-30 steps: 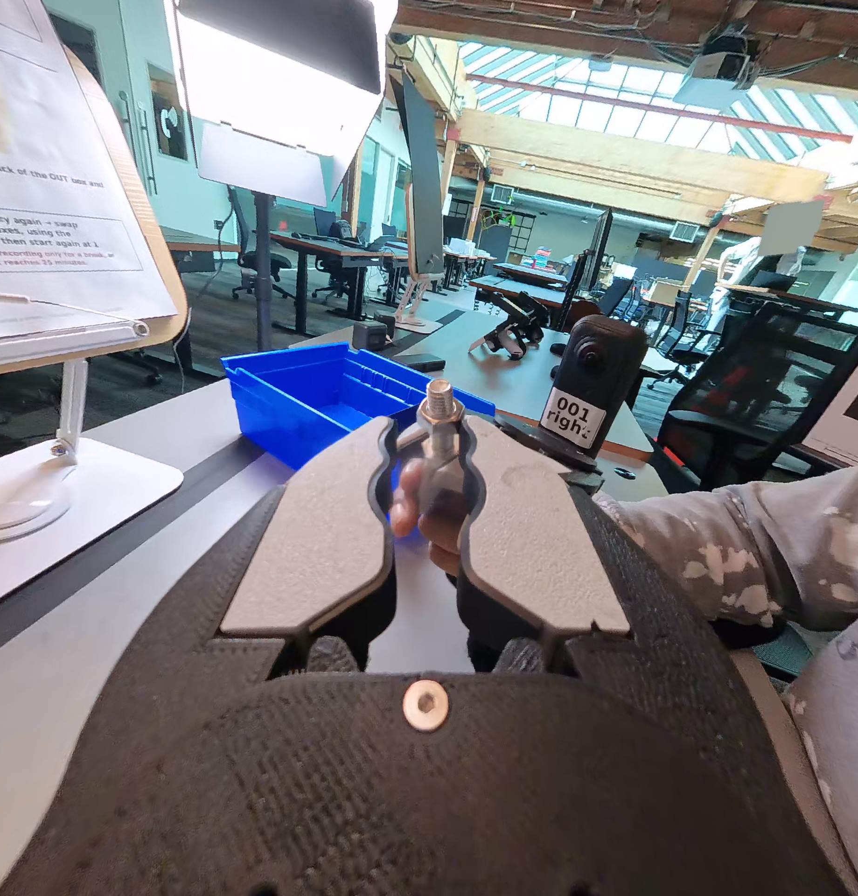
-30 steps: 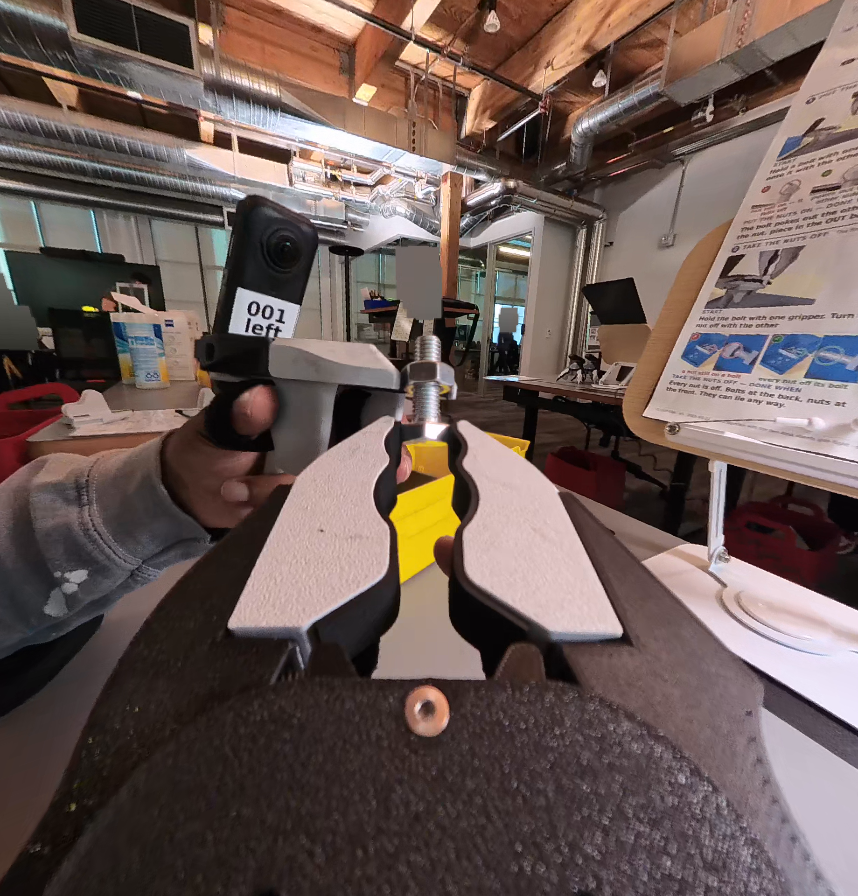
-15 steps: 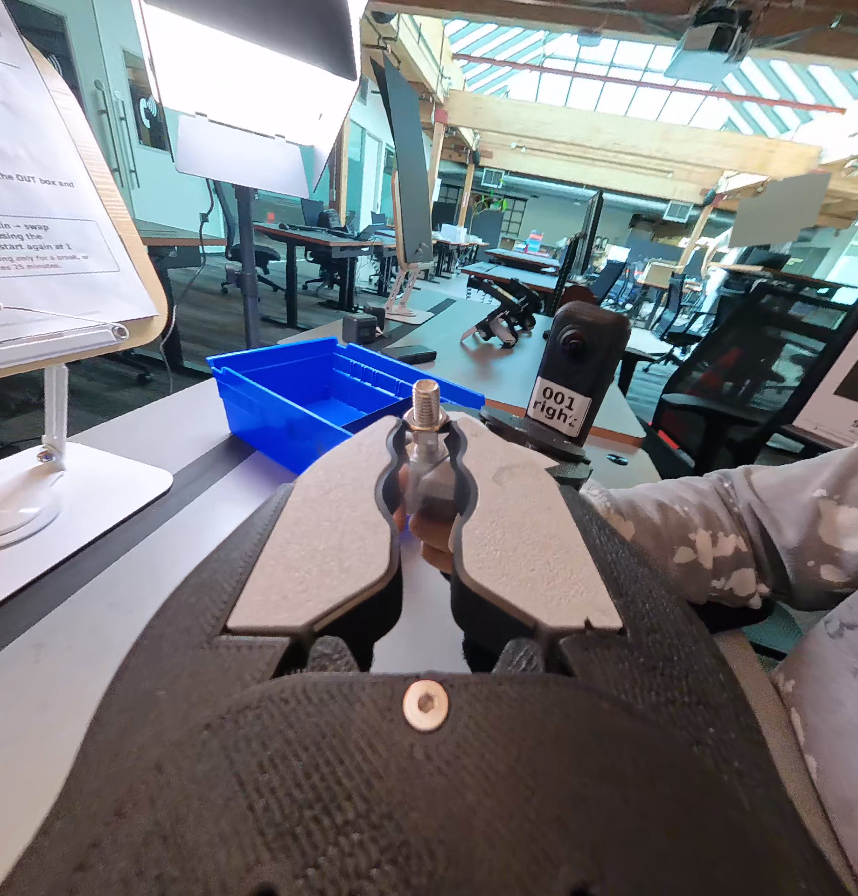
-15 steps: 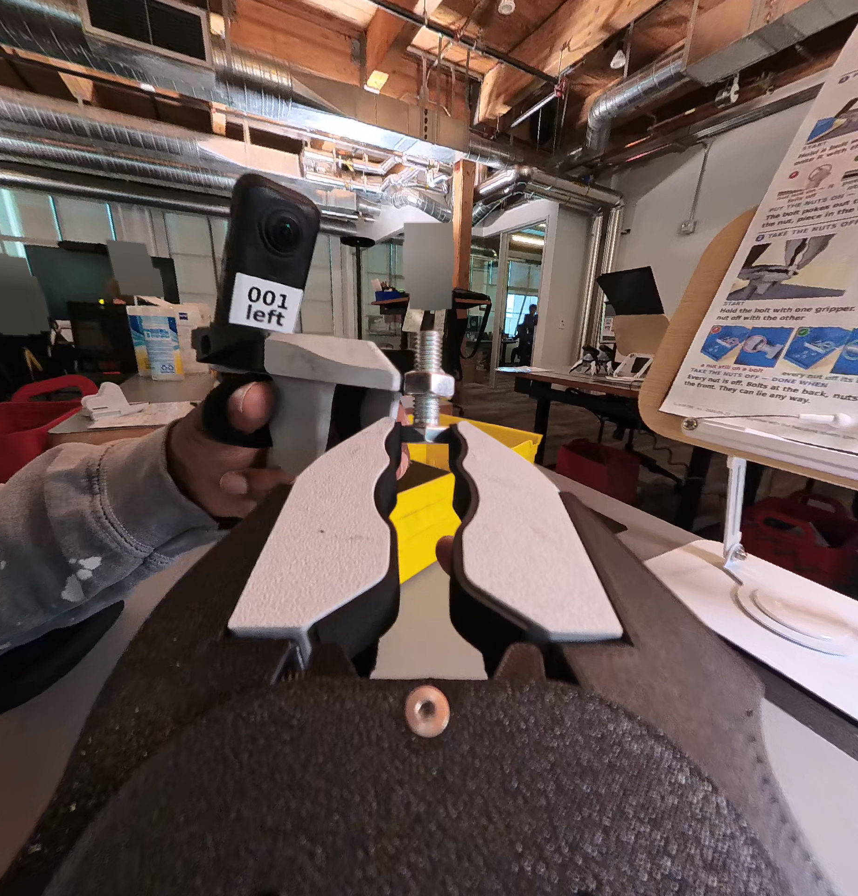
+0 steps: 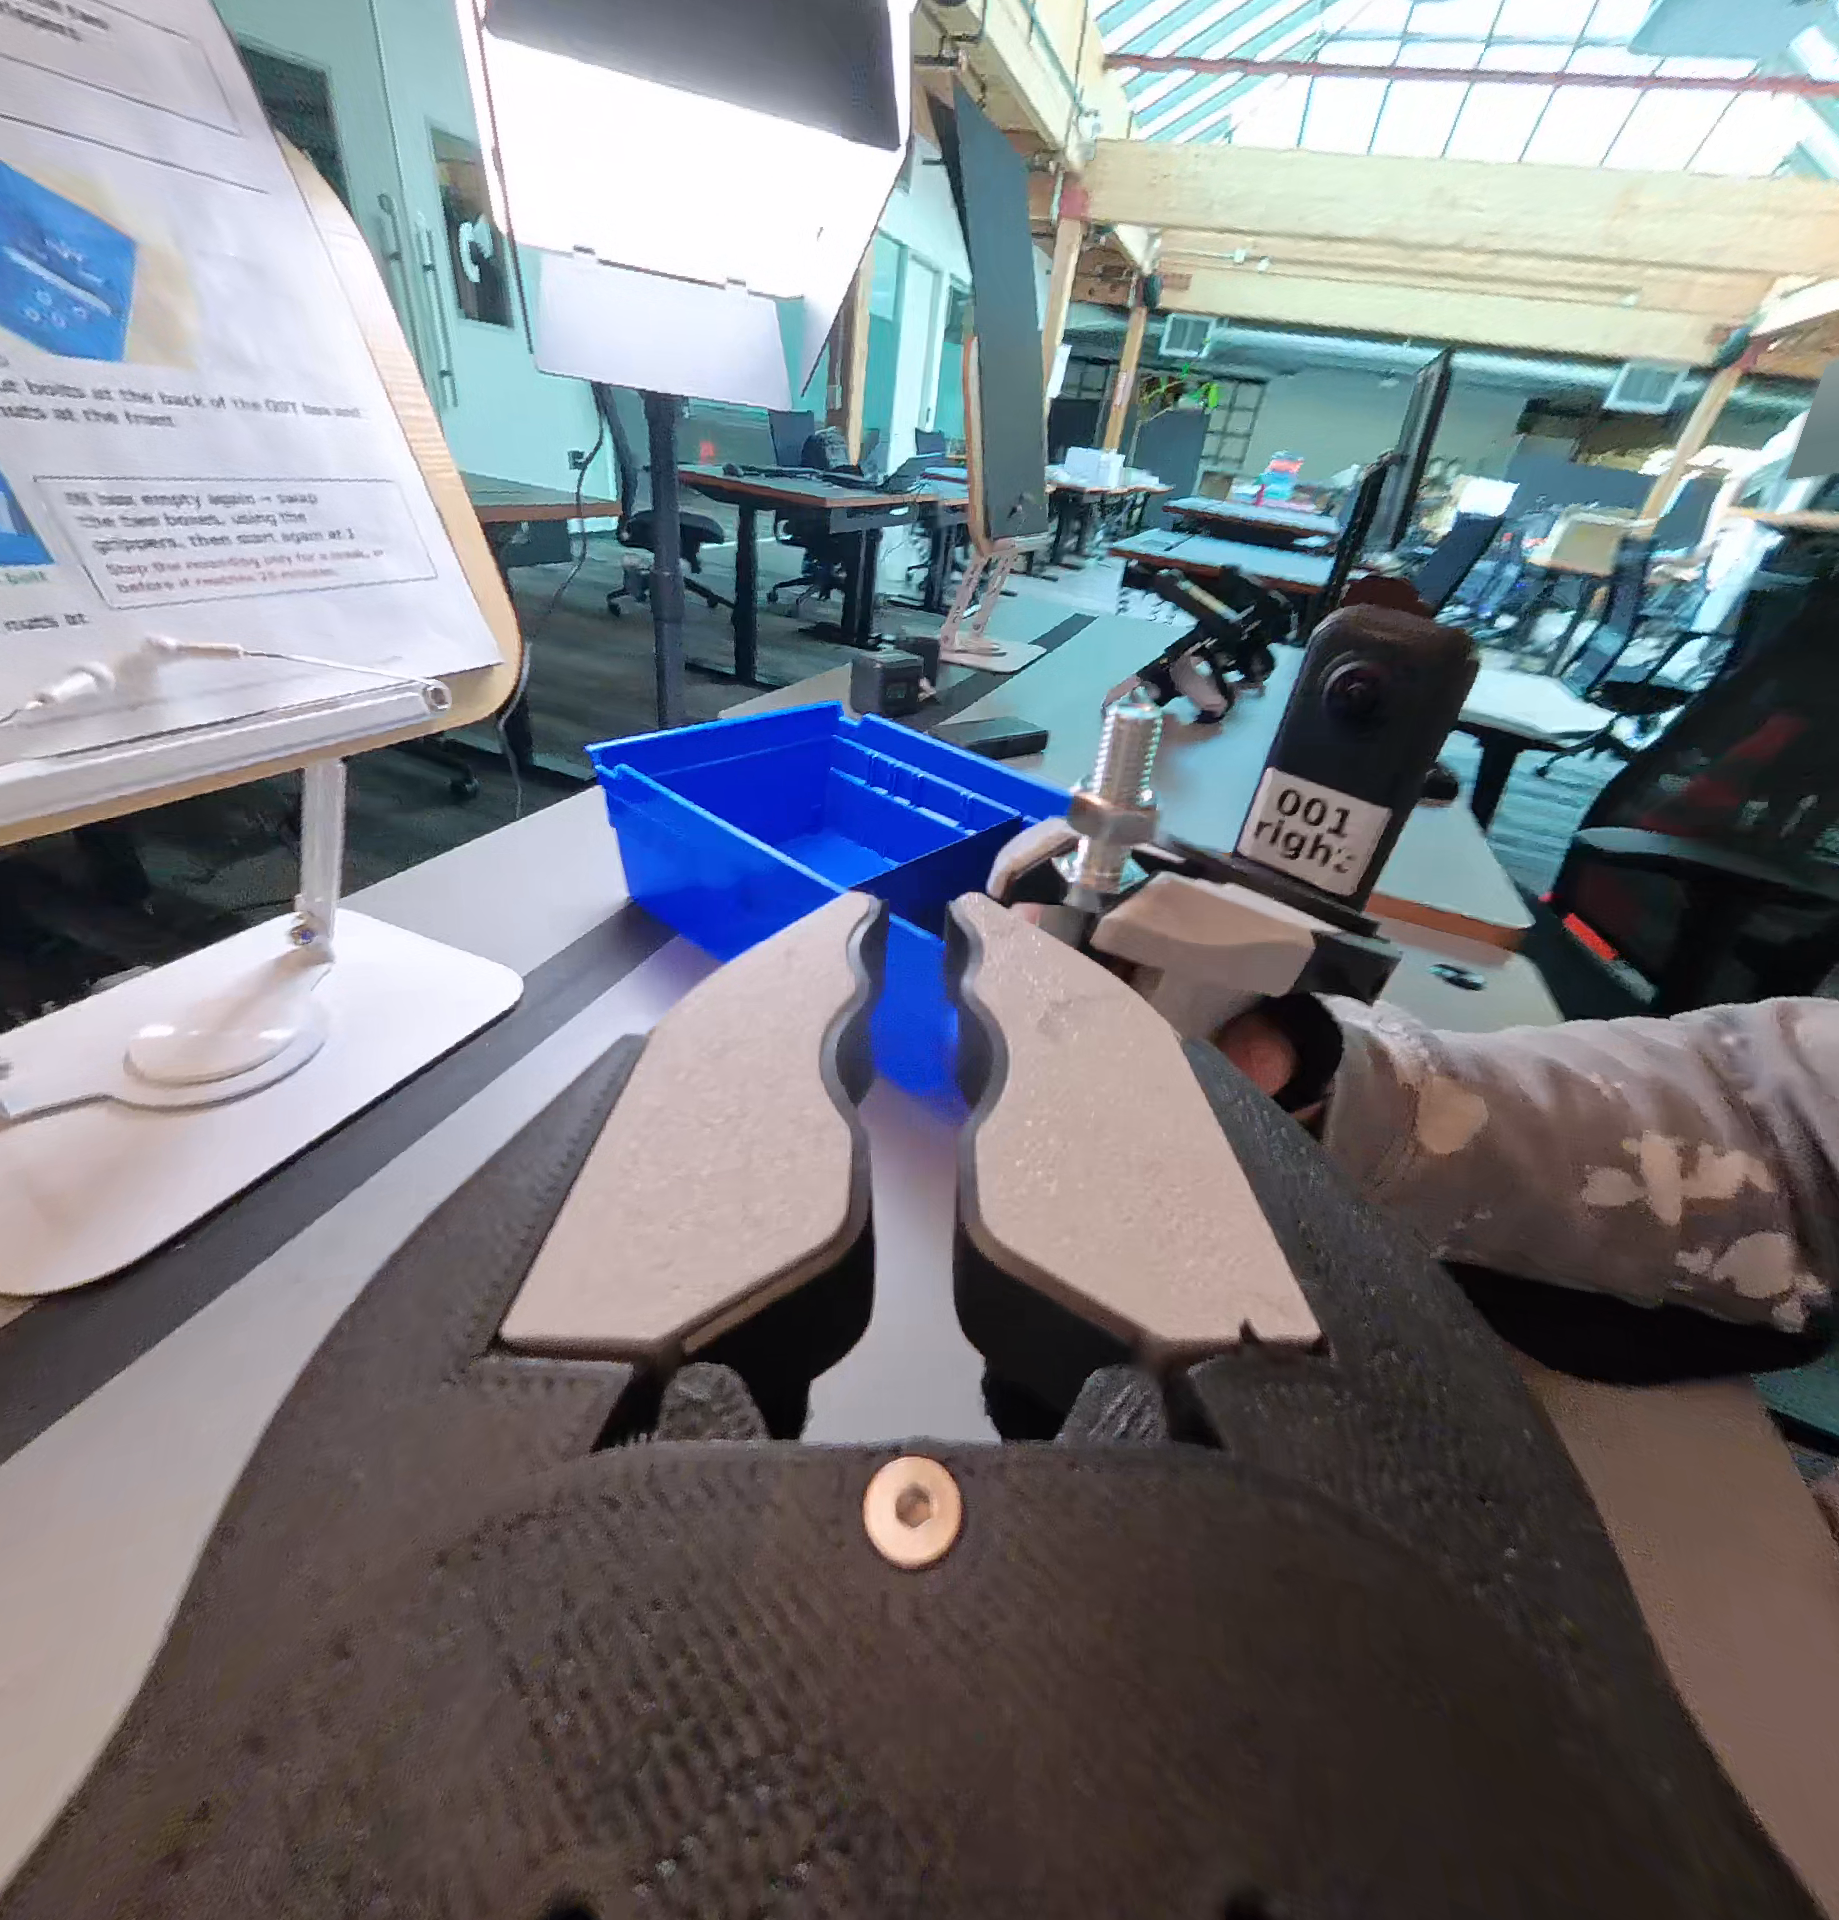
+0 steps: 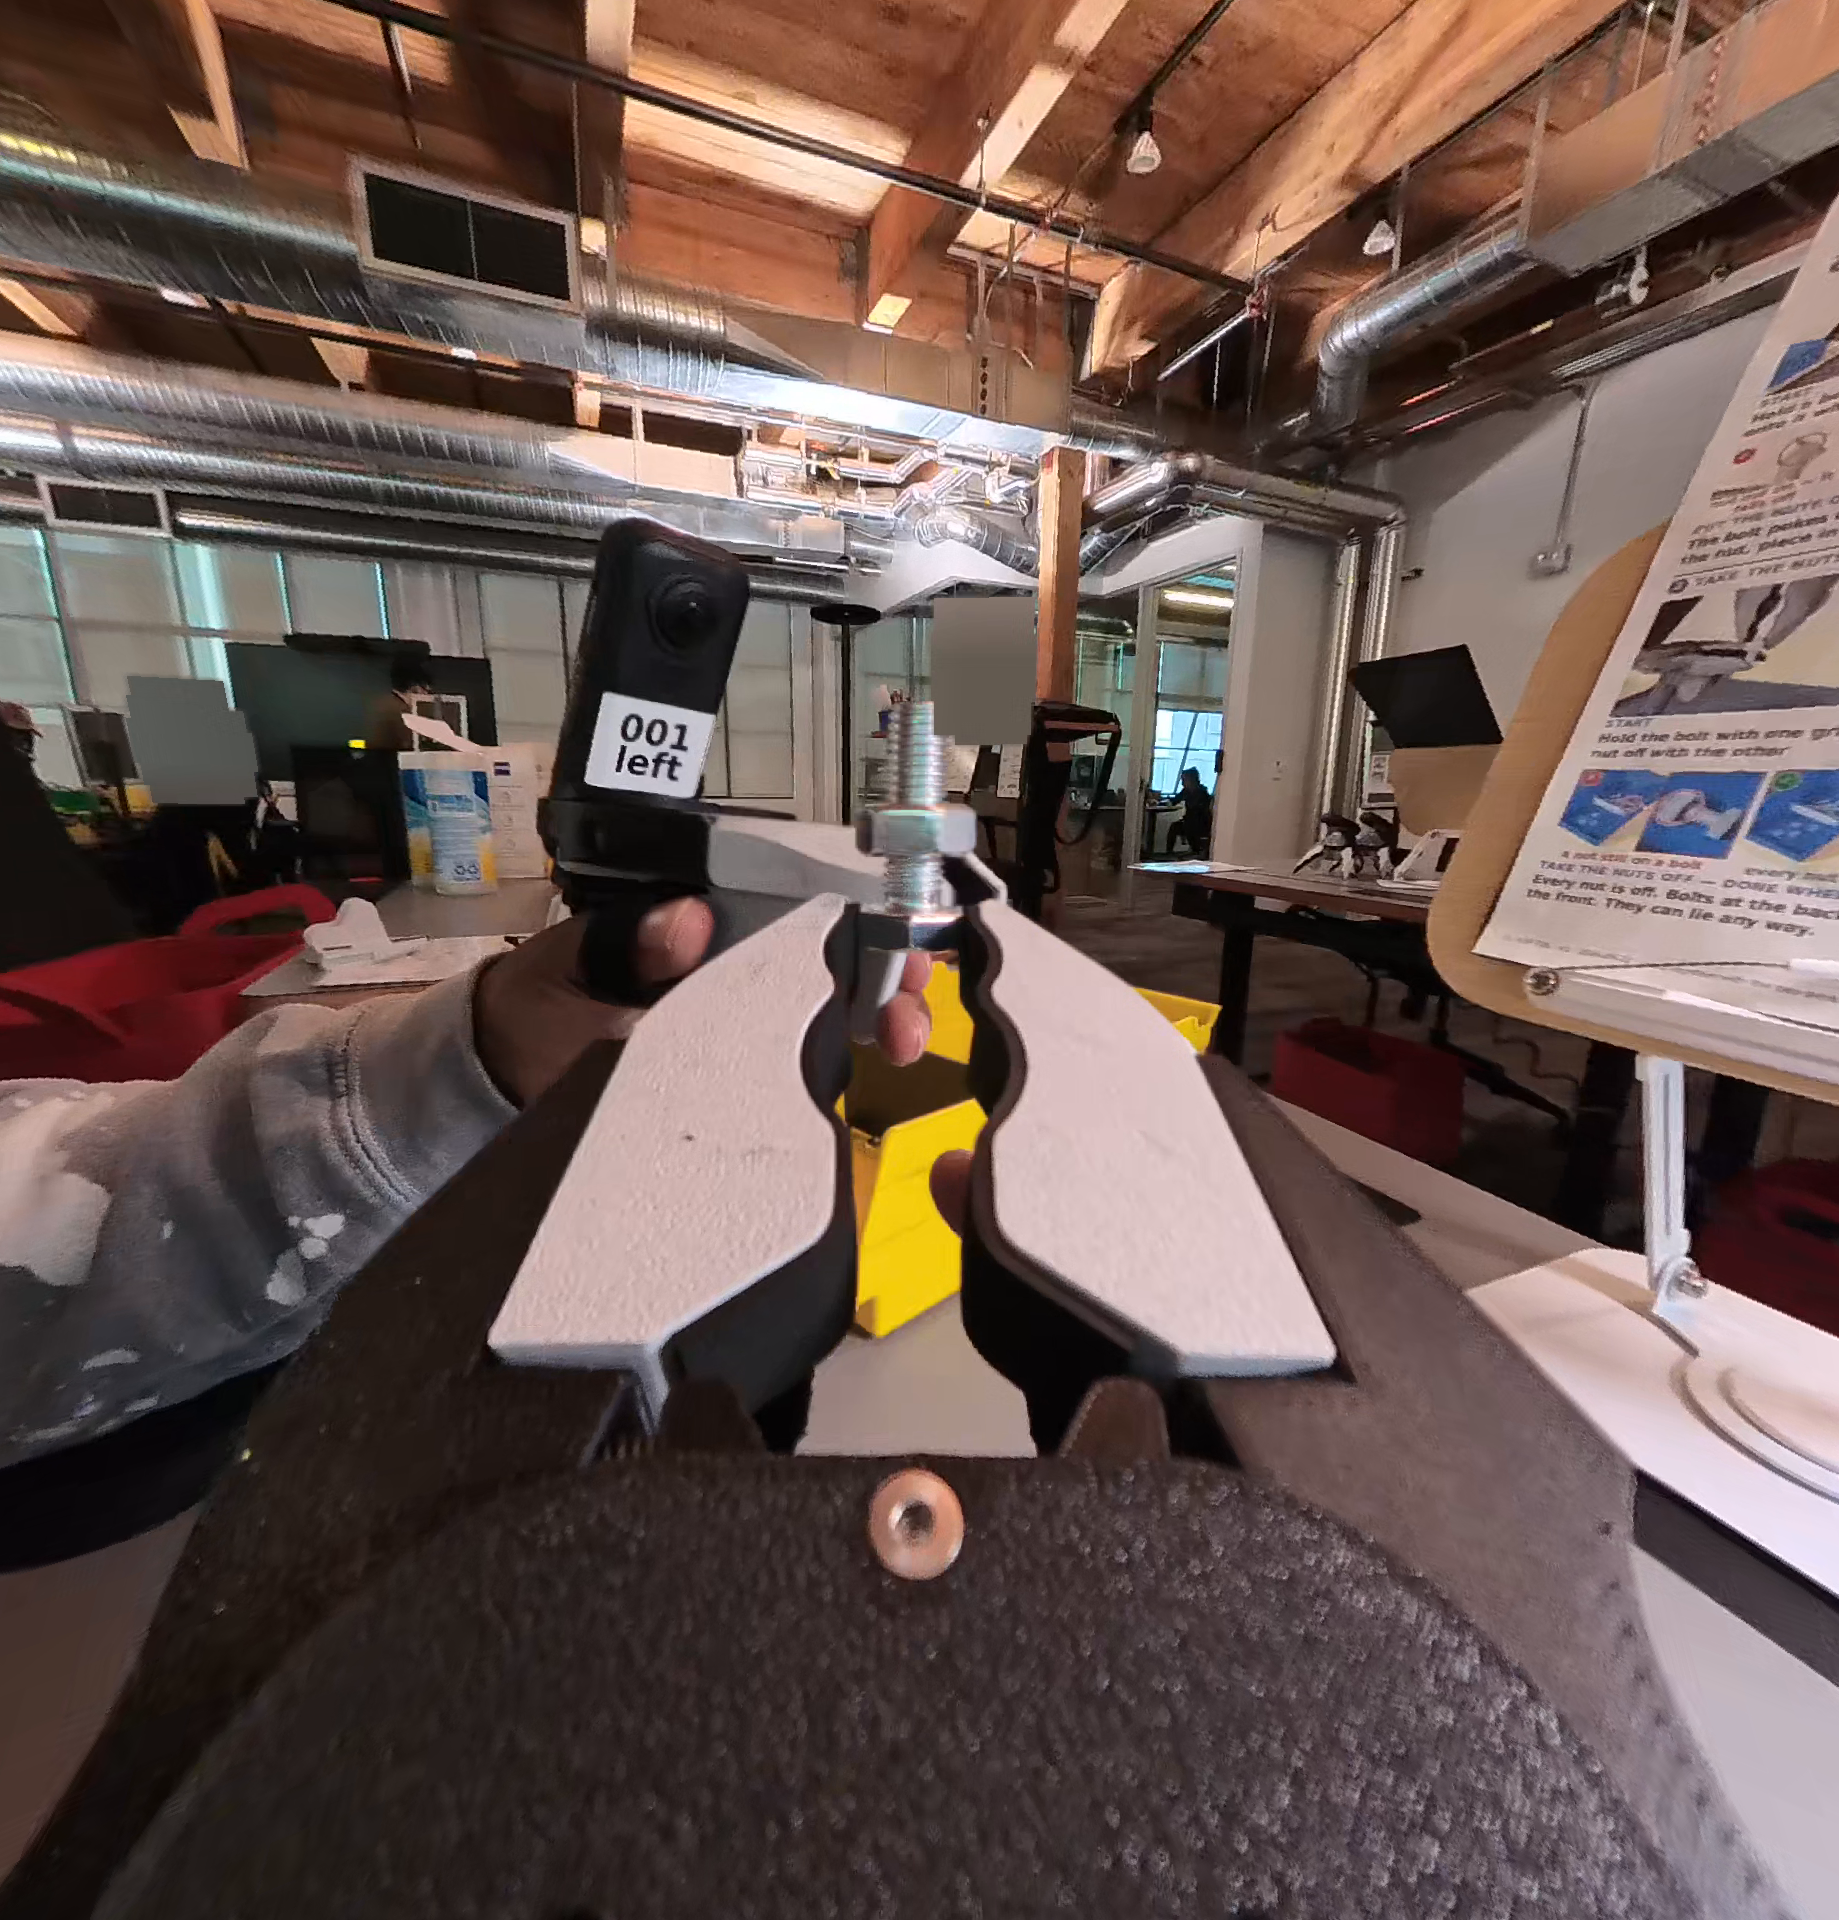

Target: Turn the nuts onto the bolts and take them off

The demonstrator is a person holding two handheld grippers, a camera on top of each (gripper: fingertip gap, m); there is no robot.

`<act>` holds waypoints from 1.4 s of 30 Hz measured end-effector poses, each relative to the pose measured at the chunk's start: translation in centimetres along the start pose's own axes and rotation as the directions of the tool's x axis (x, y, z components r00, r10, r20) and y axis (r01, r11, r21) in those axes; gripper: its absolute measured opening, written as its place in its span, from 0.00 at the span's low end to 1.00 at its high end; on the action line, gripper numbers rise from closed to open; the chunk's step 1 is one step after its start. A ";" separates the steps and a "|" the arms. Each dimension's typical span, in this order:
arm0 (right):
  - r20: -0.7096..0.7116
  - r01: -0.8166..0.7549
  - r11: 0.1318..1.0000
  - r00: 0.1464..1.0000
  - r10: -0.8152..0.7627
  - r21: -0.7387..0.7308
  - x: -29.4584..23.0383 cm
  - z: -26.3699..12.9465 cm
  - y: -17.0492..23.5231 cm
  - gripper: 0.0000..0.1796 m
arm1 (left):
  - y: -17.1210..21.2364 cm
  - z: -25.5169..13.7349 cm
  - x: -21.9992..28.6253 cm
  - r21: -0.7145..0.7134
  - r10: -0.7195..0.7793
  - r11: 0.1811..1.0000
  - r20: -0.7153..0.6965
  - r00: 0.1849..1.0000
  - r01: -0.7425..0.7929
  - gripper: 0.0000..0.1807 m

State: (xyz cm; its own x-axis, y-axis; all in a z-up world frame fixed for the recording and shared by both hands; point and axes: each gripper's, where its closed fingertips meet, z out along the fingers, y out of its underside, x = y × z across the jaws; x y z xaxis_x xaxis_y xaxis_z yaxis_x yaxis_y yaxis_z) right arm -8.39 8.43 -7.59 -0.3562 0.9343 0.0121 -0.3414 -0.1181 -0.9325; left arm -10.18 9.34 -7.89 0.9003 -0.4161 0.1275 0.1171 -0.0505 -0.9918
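A silver bolt (image 6: 915,748) stands upright with a hex nut (image 6: 915,831) threaded partway down it. My right gripper (image 6: 907,925) is shut on the bolt's lower end at its fingertips. In the left wrist view the bolt (image 5: 1125,743) and nut (image 5: 1107,826) sit up and to the right, held by the right gripper (image 5: 1086,904). My left gripper (image 5: 913,925) is slightly open and empty, just left of the bolt, with only the blue bin showing through its gap. It also shows in the right wrist view (image 6: 790,852), behind and left of the nut.
A blue bin (image 5: 749,831) sits on the grey table beyond the left gripper. A yellow bin (image 6: 904,1174) sits beyond the right gripper. An instruction sheet on a white stand (image 5: 219,1091) is at the table's side, also in the right wrist view (image 6: 1725,727). A sleeved arm (image 5: 1569,1143) is on the right. Both grippers' tips are close together, under 4 cm apart.
My left gripper has let go of the nut, opened a little and moved off to the left of the bolt. The right gripper still holds the bolt upright.
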 end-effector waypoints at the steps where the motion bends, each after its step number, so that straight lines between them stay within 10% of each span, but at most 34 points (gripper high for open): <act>1: -0.008 0.005 1.000 1.000 -0.005 -0.004 0.1 0.0 0.0 0.10 | -0.3 0.0 0.4 0.011 -0.017 1.000 -0.023 1.000 0.017 0.07; 18: -0.032 0.029 0.999 0.999 -0.030 -0.030 0.1 0.2 0.5 0.10 | -0.9 0.7 2.9 0.036 -0.051 0.998 -0.125 0.991 0.056 0.16; 23: 0.005 0.031 1.000 1.000 -0.031 0.005 -0.5 0.1 -0.3 0.10 | 0.1 0.3 -0.2 -0.035 -0.016 0.999 0.061 0.998 0.018 0.04; 30: -0.035 0.043 0.999 0.998 -0.044 -0.033 -0.1 0.3 0.4 0.10 | -1.0 0.6 3.1 0.010 -0.065 0.998 -0.127 0.990 0.066 0.15; 35: -0.013 0.031 1.000 0.999 -0.031 0.003 -0.4 0.1 -0.4 0.10 | -0.4 0.1 0.1 -0.031 -0.018 0.999 0.058 0.998 0.020 0.04; 42: -0.046 0.034 0.999 0.998 -0.036 -0.033 0.0 0.2 0.4 0.10 | -1.3 0.0 2.4 0.020 -0.067 0.997 -0.098 0.993 0.069 0.13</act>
State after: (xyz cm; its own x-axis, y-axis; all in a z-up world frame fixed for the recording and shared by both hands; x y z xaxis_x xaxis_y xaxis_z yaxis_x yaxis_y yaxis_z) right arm -8.68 8.36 -7.89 -0.3038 0.9523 0.0288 -0.3244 -0.0749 -0.9430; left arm -8.15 8.42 -6.27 0.8452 -0.4983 0.1930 0.1875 -0.0616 -0.9803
